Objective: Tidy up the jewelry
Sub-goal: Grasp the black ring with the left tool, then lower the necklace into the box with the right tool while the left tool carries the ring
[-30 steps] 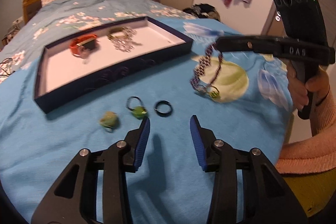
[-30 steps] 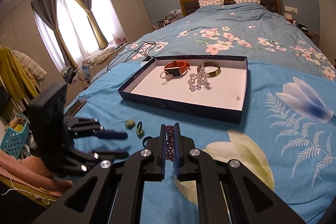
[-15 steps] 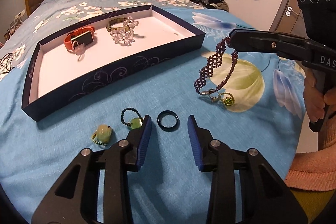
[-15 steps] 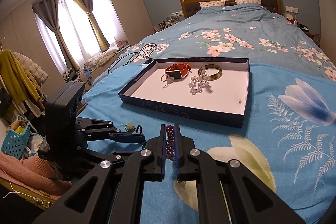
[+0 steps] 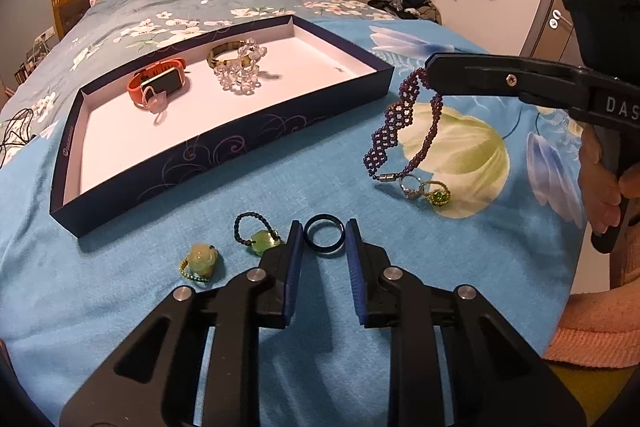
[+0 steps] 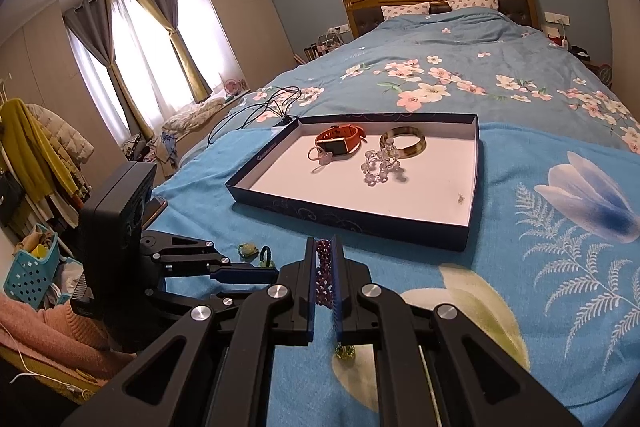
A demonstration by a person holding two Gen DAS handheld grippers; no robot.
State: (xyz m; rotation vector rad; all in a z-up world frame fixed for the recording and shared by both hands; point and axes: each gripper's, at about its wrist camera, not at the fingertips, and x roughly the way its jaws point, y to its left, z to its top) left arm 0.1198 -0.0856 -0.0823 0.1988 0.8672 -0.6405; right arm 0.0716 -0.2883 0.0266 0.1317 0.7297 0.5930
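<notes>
Blue floral bedspread (image 5: 120, 307) carries tray (image 5: 224, 143). Left gripper (image 5: 323, 247) brackets dark ring (image 5: 324, 237), jaws just closing, pads seemingly not yet pressing. Right gripper (image 6: 324, 281) stays clenched on purple bracelet (image 5: 400, 123), hung clear, likely tray-bound.

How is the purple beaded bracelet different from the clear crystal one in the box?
The purple beaded bracelet hangs in the air, pinched in the right claw; the clear crystal bead bracelet lies bunched on the white floor of the dark blue box. The purple one is a flat woven band of tiny dark beads; the crystal one has large see-through beads. Both are beaded bracelets.
</notes>
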